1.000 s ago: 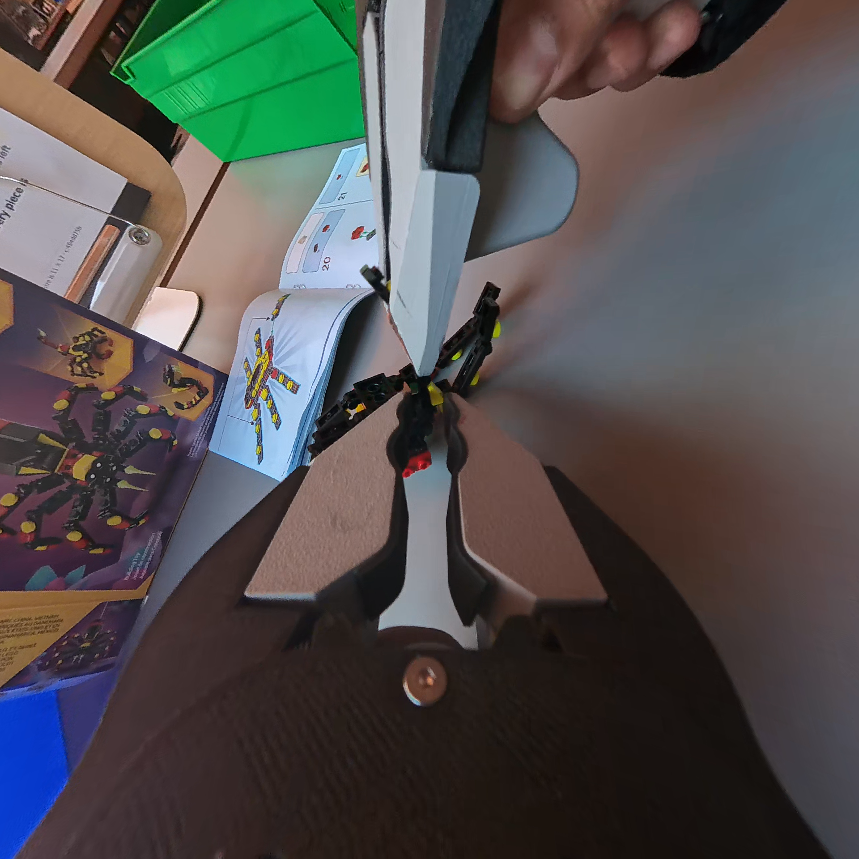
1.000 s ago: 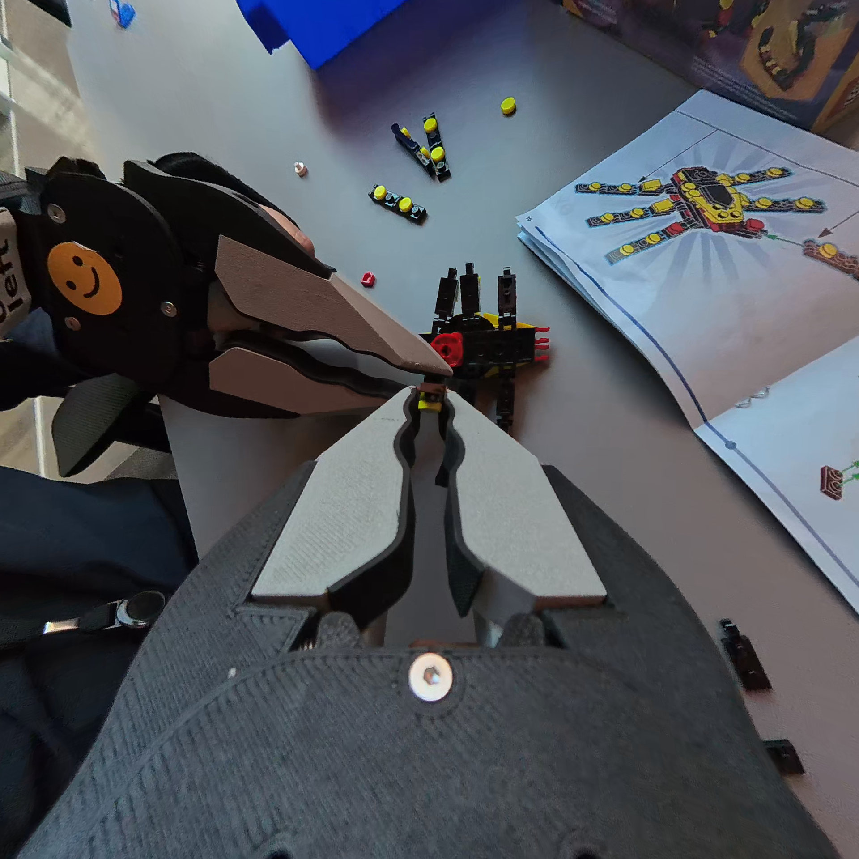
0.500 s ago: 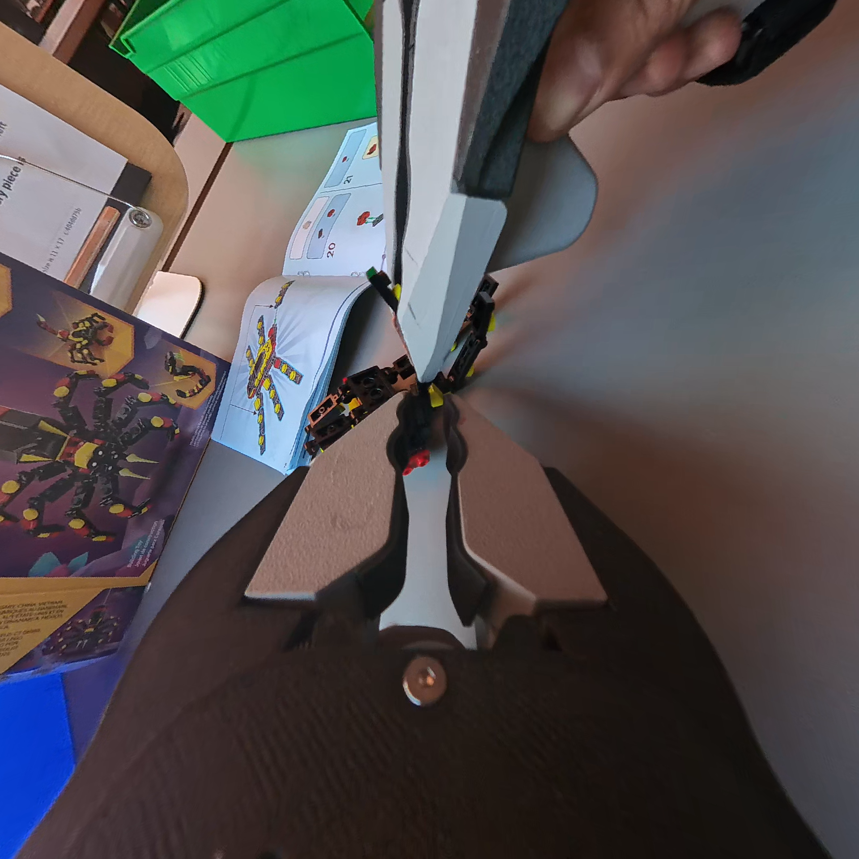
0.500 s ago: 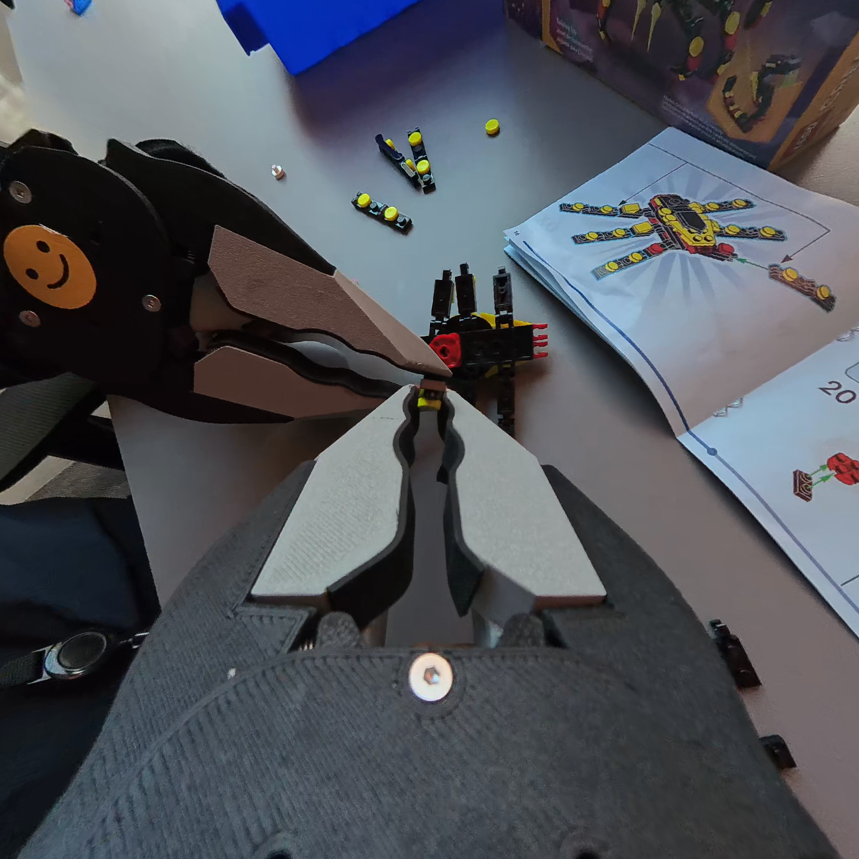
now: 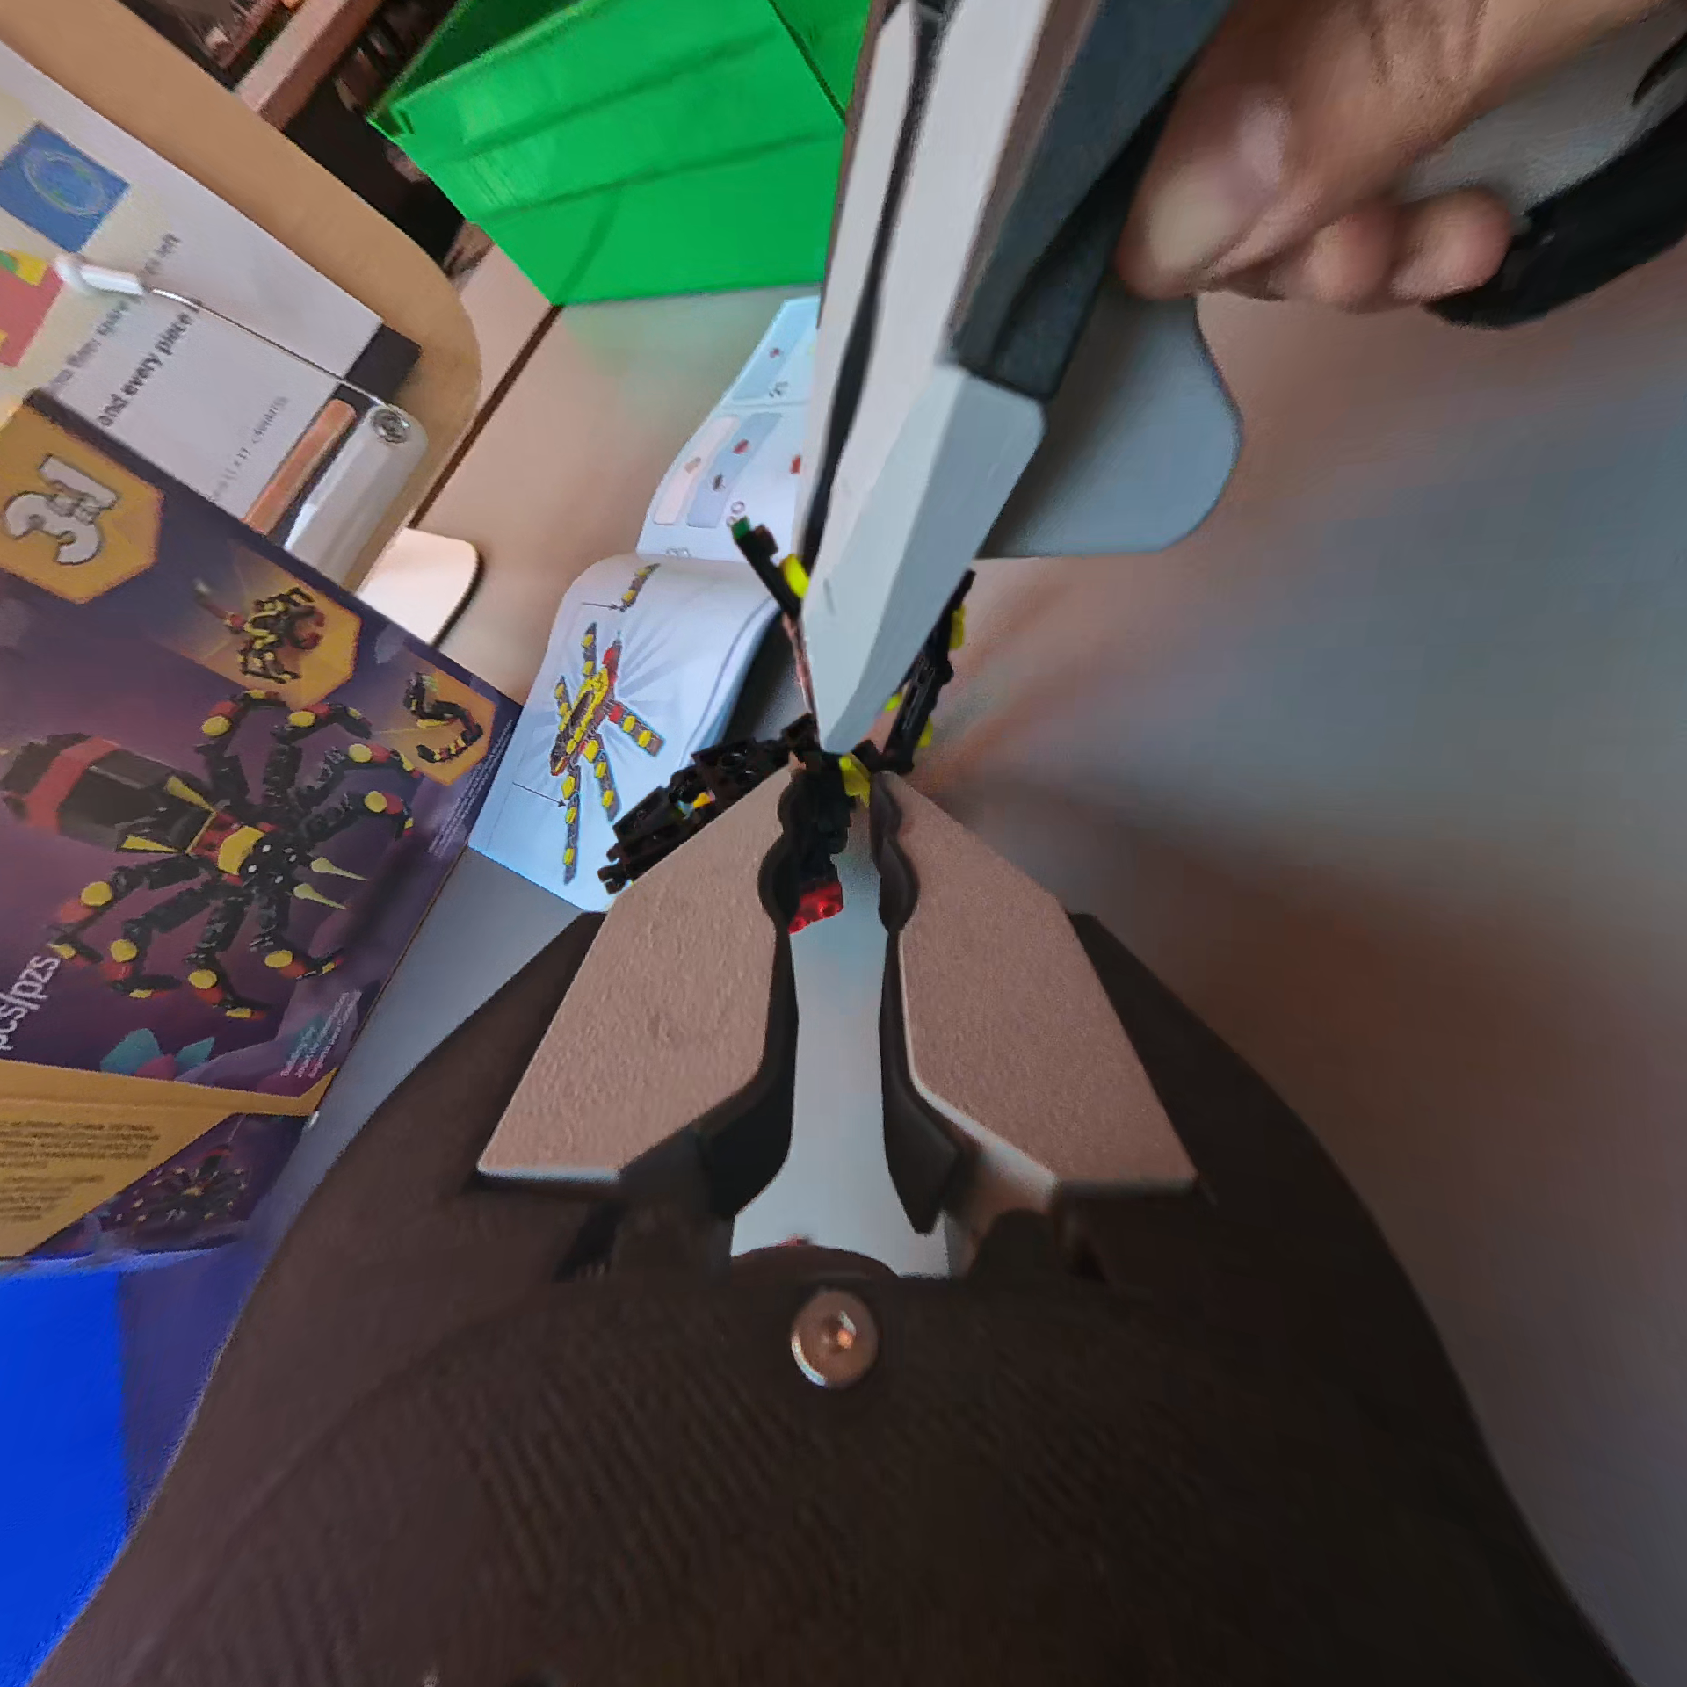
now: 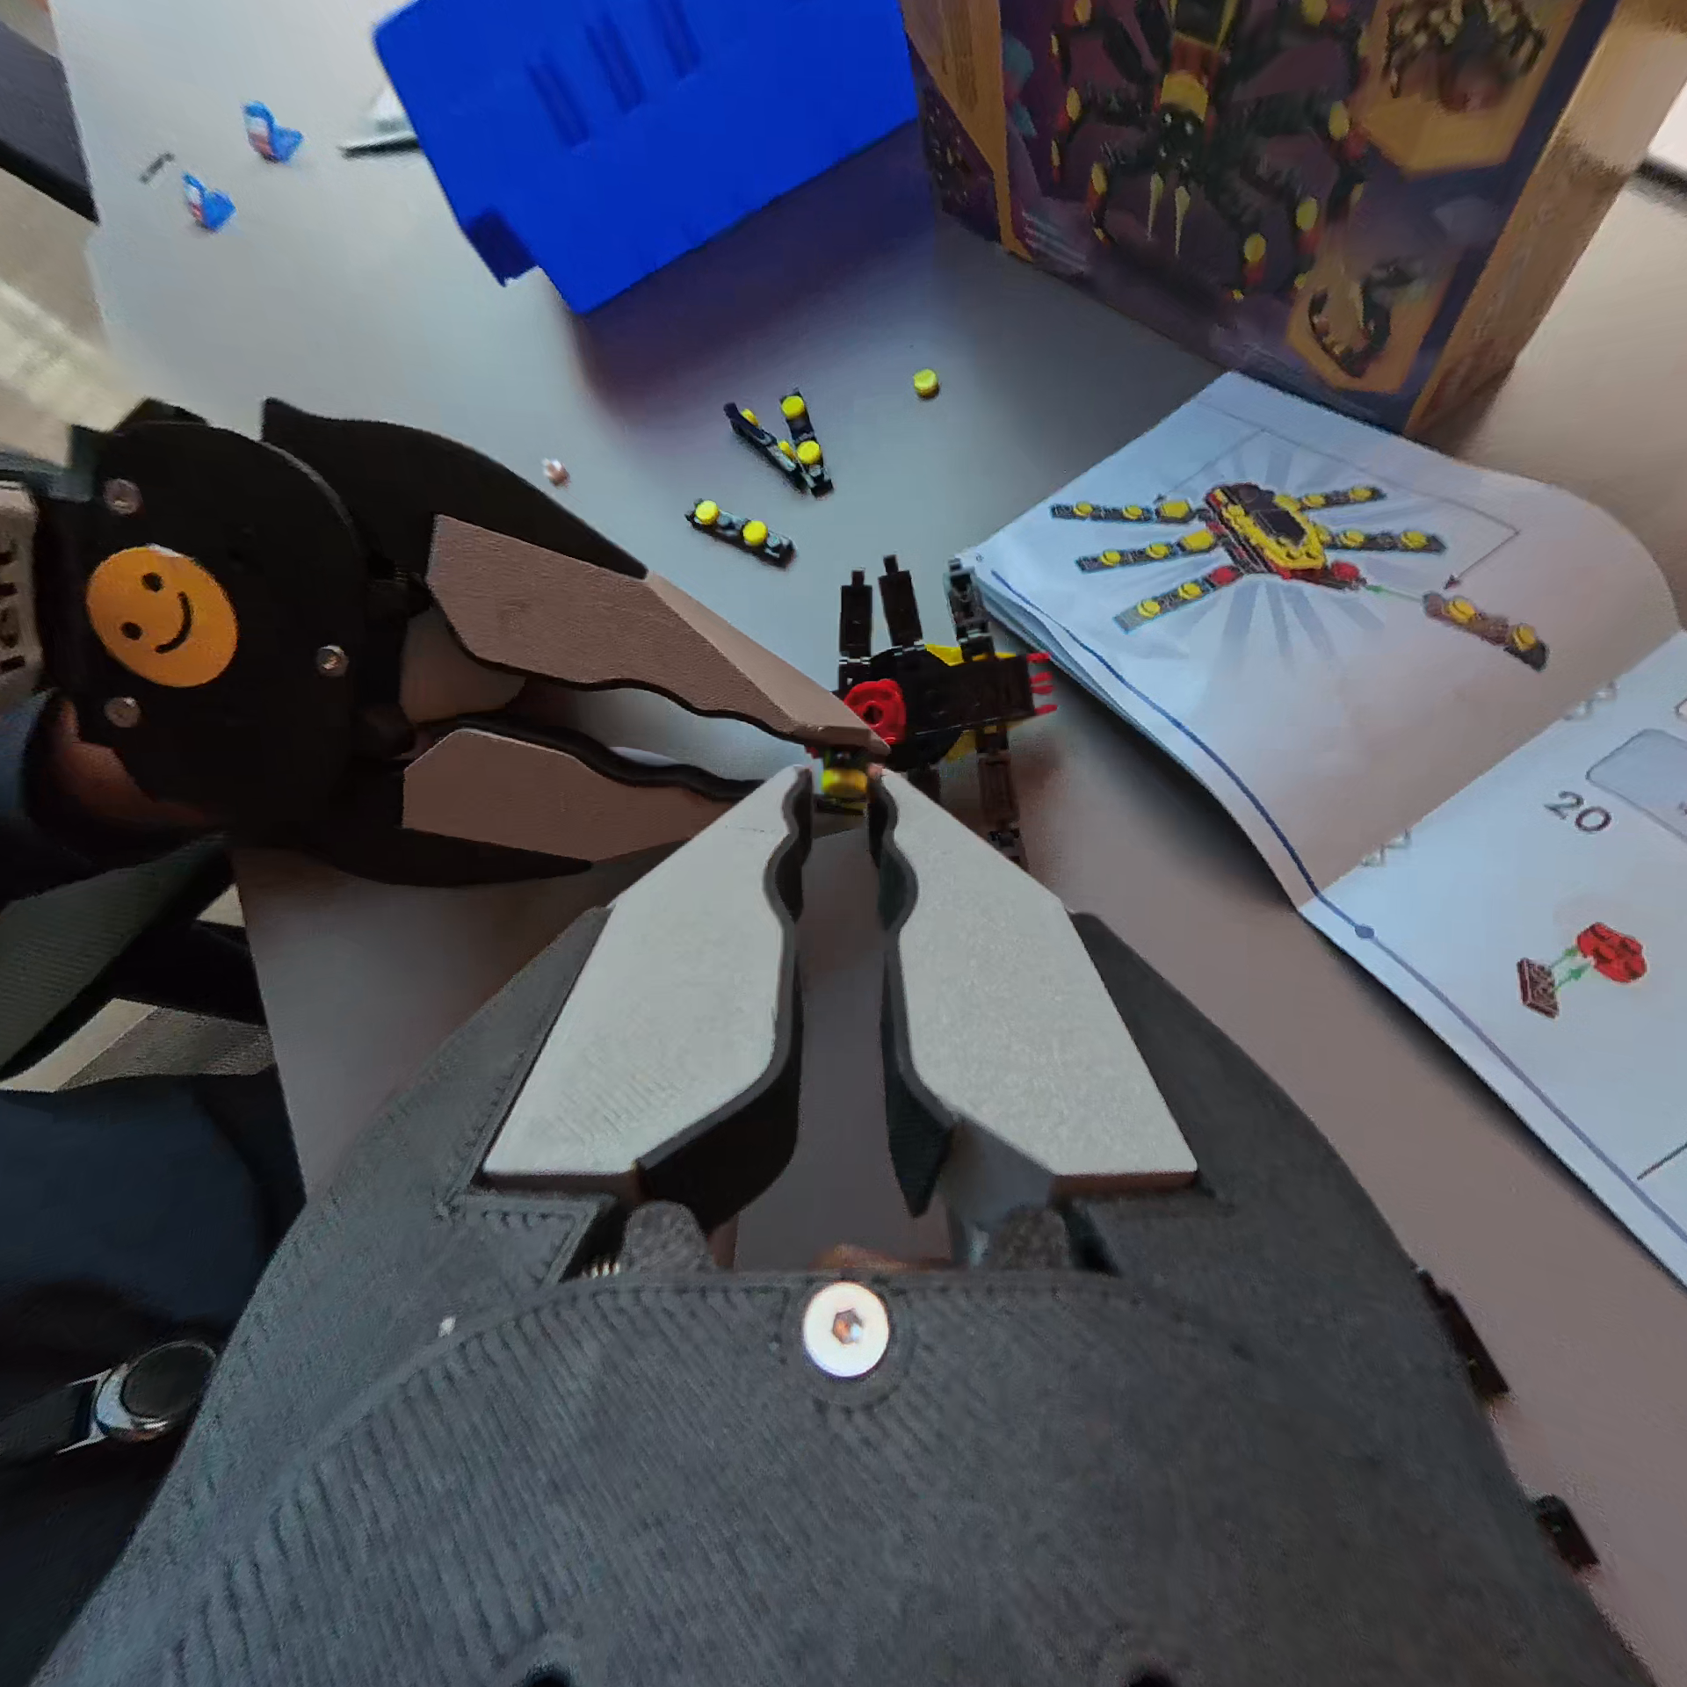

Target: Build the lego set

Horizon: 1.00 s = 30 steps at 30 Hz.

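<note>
The black and yellow spider model (image 6: pixel 949 694), with a red round piece on its near end, is by the open instruction booklet (image 6: pixel 1324 730). My left gripper (image 5: pixel 826 803) is shut on the model's body (image 5: pixel 812 849), and a red piece shows between its brown fingers. In the right wrist view the left gripper (image 6: pixel 853 738) comes in from the left. My right gripper (image 6: pixel 840 790) is shut on a small black leg piece with a yellow stud (image 6: pixel 842 778), held against the model where the left tips meet. In the left wrist view the right gripper's grey fingers (image 5: pixel 876 639) come down from above.
Loose black legs with yellow studs (image 6: pixel 741 534) and a yellow stud (image 6: pixel 925 382) lie beyond the model. A blue bin (image 6: pixel 639 137) and the set's box (image 6: pixel 1278 183) stand behind. A green bin (image 5: pixel 639 164) is at the far edge. Small black parts (image 6: pixel 1461 1333) lie at the right. My two grippers' fingertips are within a few centimetres of each other.
Both grippers stay shut and joined at the model. The right wrist view has tilted up toward the box and blue bin. The model's legs have shifted slightly in the left wrist view.
</note>
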Available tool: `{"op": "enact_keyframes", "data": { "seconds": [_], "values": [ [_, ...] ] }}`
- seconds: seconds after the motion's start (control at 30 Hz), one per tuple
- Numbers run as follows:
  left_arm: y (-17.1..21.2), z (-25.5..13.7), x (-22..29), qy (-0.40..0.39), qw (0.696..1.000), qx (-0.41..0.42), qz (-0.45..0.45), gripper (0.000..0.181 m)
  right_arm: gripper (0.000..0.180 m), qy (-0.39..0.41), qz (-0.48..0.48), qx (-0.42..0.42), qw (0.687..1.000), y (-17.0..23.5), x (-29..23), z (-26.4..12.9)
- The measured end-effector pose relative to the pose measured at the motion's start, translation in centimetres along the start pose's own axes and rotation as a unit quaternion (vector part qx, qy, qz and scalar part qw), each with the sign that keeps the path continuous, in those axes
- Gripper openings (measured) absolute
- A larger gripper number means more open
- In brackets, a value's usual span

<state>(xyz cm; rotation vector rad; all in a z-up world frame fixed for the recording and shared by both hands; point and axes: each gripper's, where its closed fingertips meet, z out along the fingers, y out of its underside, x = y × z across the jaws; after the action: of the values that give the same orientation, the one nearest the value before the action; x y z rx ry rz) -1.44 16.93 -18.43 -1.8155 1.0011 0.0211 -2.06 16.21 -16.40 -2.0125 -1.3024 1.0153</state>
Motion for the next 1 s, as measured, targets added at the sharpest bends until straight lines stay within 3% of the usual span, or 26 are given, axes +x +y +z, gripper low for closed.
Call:
{"op": "enact_keyframes", "data": {
  "seconds": [0.03, 0.1, 0.37, 0.5, 0.77, 0.87, 0.93, 1.0],
  "values": [
    [-0.2, -0.2, -0.3, 0.001, 1.000, 0.010, -0.013, 0.010, 0.018, -0.009, -0.006, 0.009, 1.000, -0.6, -0.4, -0.3],
    [-0.2, -0.6, -1.0, 0.006, 0.999, 0.023, -0.035, 0.010, 0.040, -0.030, -0.021, 0.032, 0.999, -1.7, -1.3, -1.2],
    [-2.0, -2.6, -2.4, 0.102, 0.969, 0.122, -0.192, 0.010, 0.061, -0.037, -0.100, 0.075, 0.991, -1.9, 0.1, -6.1],
    [-3.0, -3.6, -2.2, 0.196, 0.923, 0.162, -0.289, 0.010, 0.070, -0.043, -0.165, 0.066, 0.983, -0.1, 1.0, -6.6],
    [-4.3, -4.6, -0.3, 0.371, 0.794, 0.173, -0.448, 0.010, 0.080, -0.017, -0.313, 0.046, 0.949, 0.7, 0.0, -2.7],
    [-4.0, -4.2, 0.1, 0.379, 0.788, 0.159, -0.459, 0.010, 0.062, -0.016, -0.350, 0.023, 0.936, 1.4, -0.5, -1.5],
    [-3.9, -4.0, 0.3, 0.378, 0.789, 0.152, -0.459, 0.010, 0.027, -0.032, -0.359, 0.005, 0.933, 2.3, -0.9, -0.8],
    [-3.7, -3.8, 0.4, 0.379, 0.788, 0.142, -0.464, 0.010, 0.022, -0.041, -0.354, 0.000, 0.934, 2.6, -1.0, -0.4]
  ]
}}
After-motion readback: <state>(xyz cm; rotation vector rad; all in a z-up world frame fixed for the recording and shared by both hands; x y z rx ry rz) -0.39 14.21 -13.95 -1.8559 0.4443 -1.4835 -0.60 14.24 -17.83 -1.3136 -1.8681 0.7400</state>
